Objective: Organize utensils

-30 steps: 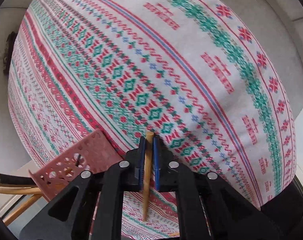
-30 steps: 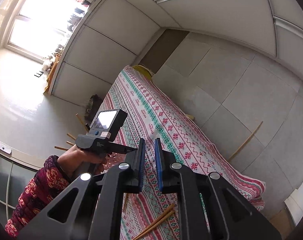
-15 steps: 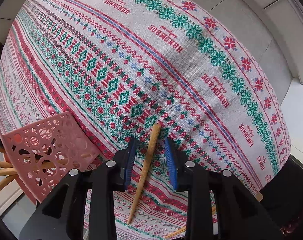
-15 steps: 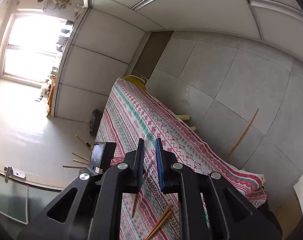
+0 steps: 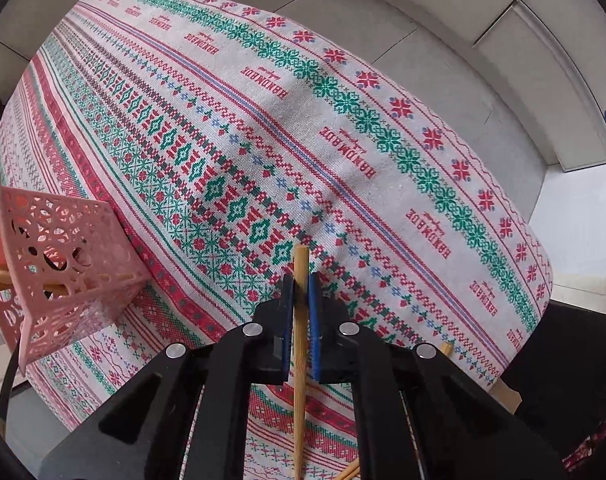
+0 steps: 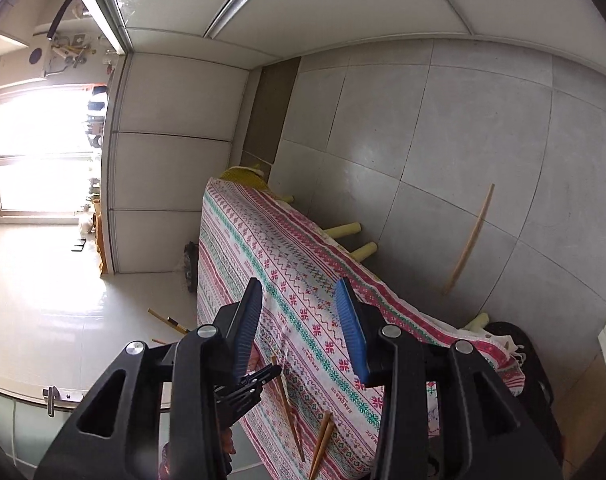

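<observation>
**Left claw clenched on a chopstick, right claw spreading**

In the left wrist view we see our left gripper [image 5: 299,312] clenched on a wooden chopstick [image 5: 299,360], whose blunt end pokes out past the blue pads toward 12 o'clock while its thin end runs back toward 6 o'clock. It hangs over the patterned tablecloth [image 5: 343,140]. At 9 o'clock stands the pink perforated holder [image 5: 67,264], tilted, with more sticks visible through its holes. At 5 o'clock another chopstick end [image 5: 445,347] peeks out beside the gripper body.

In the right wrist view our right gripper [image 6: 299,332] is spreading its jaws, with nothing between the pads. Beyond it, at 6 o'clock, a pair of chopsticks [image 6: 323,440] lies on the cloth. On the grey floor at 3 o'clock lies a long wooden stick [image 6: 469,240], well apart from the table.
</observation>
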### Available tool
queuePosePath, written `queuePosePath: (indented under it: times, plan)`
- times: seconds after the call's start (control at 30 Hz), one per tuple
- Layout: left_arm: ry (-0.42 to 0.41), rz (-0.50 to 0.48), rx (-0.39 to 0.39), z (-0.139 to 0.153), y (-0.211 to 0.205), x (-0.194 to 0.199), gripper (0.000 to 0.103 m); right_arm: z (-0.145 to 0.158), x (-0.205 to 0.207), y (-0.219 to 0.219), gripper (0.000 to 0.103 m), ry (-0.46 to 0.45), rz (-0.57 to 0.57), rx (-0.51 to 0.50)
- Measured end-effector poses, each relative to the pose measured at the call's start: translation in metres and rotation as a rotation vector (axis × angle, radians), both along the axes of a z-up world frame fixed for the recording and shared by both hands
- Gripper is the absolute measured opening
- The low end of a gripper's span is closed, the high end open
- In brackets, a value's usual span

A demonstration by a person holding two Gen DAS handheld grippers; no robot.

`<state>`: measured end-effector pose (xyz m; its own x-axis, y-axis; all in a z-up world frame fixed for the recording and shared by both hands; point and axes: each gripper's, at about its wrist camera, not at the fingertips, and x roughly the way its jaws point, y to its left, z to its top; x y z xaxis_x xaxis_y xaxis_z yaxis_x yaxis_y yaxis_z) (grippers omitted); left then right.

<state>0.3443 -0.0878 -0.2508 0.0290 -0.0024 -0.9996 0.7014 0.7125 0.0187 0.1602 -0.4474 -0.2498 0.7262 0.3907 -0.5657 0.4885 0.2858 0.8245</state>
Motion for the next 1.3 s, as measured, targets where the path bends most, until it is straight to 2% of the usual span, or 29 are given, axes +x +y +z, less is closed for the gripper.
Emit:
queuePosePath:
  times: [0.13,0.37,0.43,0.47,0.5,0.53,0.57,0.67,0.73,0.8,0.9,0.97,1.0,1.07,1.13,1.23,1.3]
  plan:
    - [-0.013,0.009,-0.026,0.013,0.014,-0.021,0.006,0.007,0.009,0.017,0.039,-0.022,0.039,-0.043]
    - [-0.023,0.081,-0.082,0.025,0.056,-0.047,0.007,0.055,0.034,0.069,0.040,-0.070,0.179,-0.436]
    - [-0.018,0.101,-0.099,0.028,0.065,-0.048,0.007,0.064,0.036,0.077,0.045,-0.128,0.204,-0.485]
    - [-0.020,0.103,-0.106,0.030,0.073,-0.049,0.007,0.069,0.035,0.079,0.058,-0.184,0.209,-0.488]
    - [-0.019,0.107,-0.107,0.029,0.075,-0.051,0.007,0.075,0.032,0.079,0.076,-0.248,0.211,-0.473]
    - [-0.019,0.110,-0.109,0.029,0.078,-0.053,0.007,0.077,0.030,0.078,0.083,-0.309,0.212,-0.427]
    - [-0.019,0.114,-0.111,0.028,0.079,-0.051,0.007,0.076,0.029,0.074,0.086,-0.367,0.226,-0.332]
    - [-0.004,0.132,-0.123,0.022,0.077,-0.038,0.007,0.053,0.041,0.058,0.089,-0.477,0.312,0.079]
    - [0.000,0.145,-0.124,0.011,0.077,-0.043,0.008,0.034,0.048,0.049,0.092,-0.493,0.347,0.273]
    - [0.008,0.153,-0.127,0.006,0.081,-0.046,0.008,0.020,0.051,0.043,0.094,-0.505,0.370,0.381]
    - [0.016,0.156,-0.122,0.000,0.087,-0.051,0.009,0.005,0.051,0.033,0.096,-0.528,0.353,0.478]
    - [0.021,0.155,-0.113,-0.008,0.083,-0.052,0.009,-0.005,0.050,0.028,0.096,-0.599,0.350,0.621]
    - [0.019,0.152,-0.108,-0.012,0.084,-0.043,0.009,-0.003,0.047,0.027,0.096,-0.668,0.359,0.661]
    - [0.016,0.145,-0.103,-0.018,0.079,-0.042,0.009,0.021,0.040,0.027,0.096,-0.793,0.424,0.615]
    - [0.017,0.146,-0.107,-0.024,0.068,-0.044,0.012,0.045,0.032,0.033,0.096,-0.881,0.503,0.558]
    - [0.021,0.148,-0.118,-0.027,0.056,-0.035,0.016,0.066,0.028,0.031,0.096,-0.932,0.536,0.522]
    - [0.022,0.143,-0.118,-0.024,0.051,-0.033,0.019,0.067,0.027,0.024,0.096,-0.932,0.529,0.484]
